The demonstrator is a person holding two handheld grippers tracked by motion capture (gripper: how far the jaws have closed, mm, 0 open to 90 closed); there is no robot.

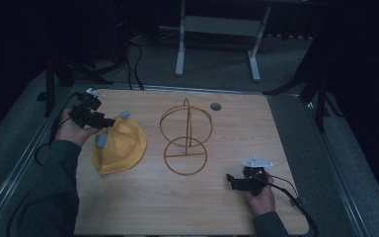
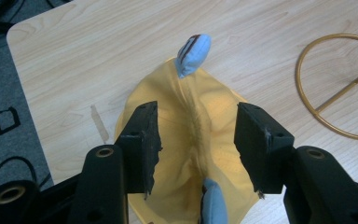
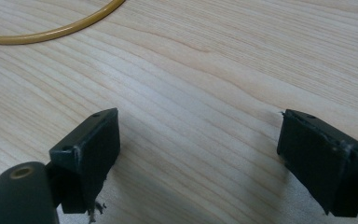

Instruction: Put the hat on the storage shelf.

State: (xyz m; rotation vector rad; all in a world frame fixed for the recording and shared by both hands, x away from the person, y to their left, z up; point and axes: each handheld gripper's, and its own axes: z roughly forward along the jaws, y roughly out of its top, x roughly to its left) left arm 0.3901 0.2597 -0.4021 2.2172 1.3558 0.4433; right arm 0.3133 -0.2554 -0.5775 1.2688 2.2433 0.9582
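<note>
1. From above, the room is dim; the background beyond the table (image 1: 177, 197) falls to near black, and only the wooden top catches moderate light.
2. The high view is soft and slightly grainy, with fine detail lost.
3. The two gripper views are much brighter and evenly lit, the wood grain crisp.
4. In the right gripper view, soft shadows spread under the jaws of the right hand-held gripper (image 3: 198, 154).
5. Close parts at the bottom edges look slightly blurred. No harsh glare anywhere.
</note>
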